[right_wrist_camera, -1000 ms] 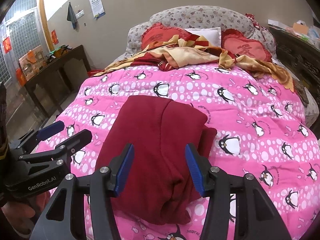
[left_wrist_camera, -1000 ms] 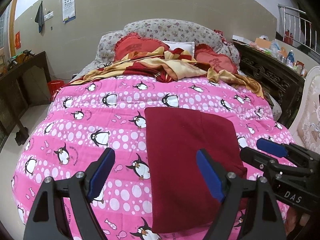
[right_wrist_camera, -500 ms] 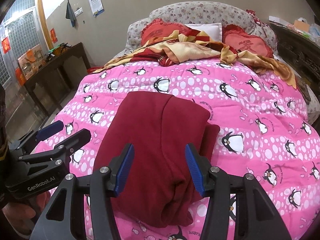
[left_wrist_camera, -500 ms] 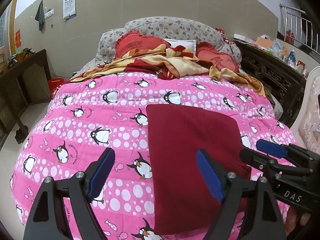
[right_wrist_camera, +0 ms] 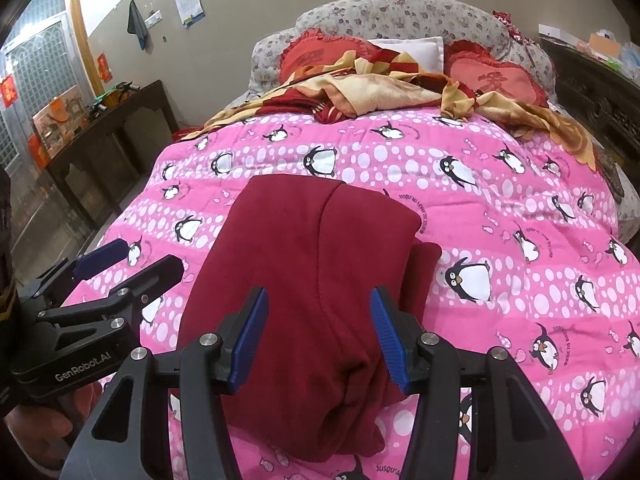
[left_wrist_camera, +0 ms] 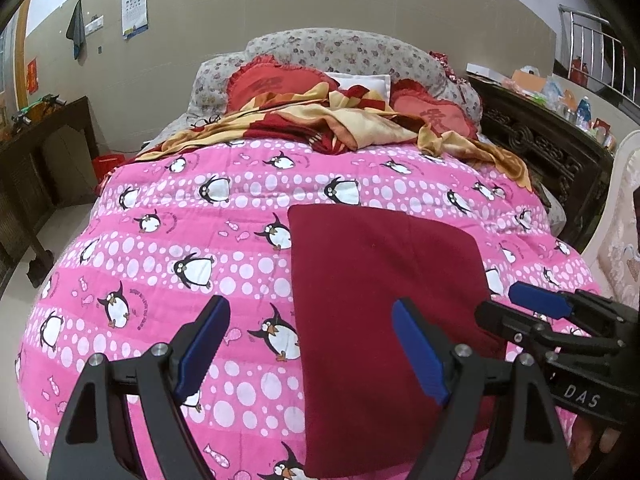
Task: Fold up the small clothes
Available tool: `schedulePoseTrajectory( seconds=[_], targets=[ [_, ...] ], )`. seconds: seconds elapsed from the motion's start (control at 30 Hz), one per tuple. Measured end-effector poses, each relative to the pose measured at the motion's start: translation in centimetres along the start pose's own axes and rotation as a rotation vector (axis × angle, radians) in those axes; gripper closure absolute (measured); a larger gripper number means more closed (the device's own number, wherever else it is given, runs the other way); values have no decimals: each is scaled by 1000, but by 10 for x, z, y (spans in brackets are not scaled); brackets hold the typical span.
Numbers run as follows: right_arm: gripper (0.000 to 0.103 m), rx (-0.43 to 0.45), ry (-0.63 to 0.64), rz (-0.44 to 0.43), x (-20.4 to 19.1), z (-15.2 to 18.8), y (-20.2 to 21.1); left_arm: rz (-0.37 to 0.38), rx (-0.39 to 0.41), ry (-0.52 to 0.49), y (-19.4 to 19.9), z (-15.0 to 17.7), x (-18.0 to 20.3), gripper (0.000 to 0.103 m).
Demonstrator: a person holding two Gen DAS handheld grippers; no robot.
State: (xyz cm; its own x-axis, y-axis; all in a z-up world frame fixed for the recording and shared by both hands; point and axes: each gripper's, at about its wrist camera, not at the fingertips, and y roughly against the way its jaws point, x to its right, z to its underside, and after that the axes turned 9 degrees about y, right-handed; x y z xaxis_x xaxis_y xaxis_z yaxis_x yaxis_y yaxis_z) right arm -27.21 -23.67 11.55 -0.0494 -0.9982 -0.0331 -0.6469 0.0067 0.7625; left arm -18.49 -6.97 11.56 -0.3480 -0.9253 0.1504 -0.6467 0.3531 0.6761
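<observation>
My left gripper (left_wrist_camera: 308,344) hangs tilted downward, fingers (left_wrist_camera: 418,354) spread wide, nothing between them. My right gripper (right_wrist_camera: 318,336) sits alongside, fingers parted and apparently gripping nothing, also angled down.

Open quilt on both sides of the red garment

Left and right of the red garment (left_wrist_camera: 384,300) the quilt (left_wrist_camera: 168,264) lies bare; beyond the garment a crumpled blanket (left_wrist_camera: 340,124) and pillows (left_wrist_camera: 264,84) block the bed's head.
</observation>
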Motion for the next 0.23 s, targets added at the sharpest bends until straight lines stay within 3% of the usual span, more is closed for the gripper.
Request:
schedulePoseTrajectory(
  seconds=[0.23],
  targets=[
    [39, -20, -8, -2, 5, 1, -9, 17, -23, 8, -8, -3, -2, 16]
  ],
)
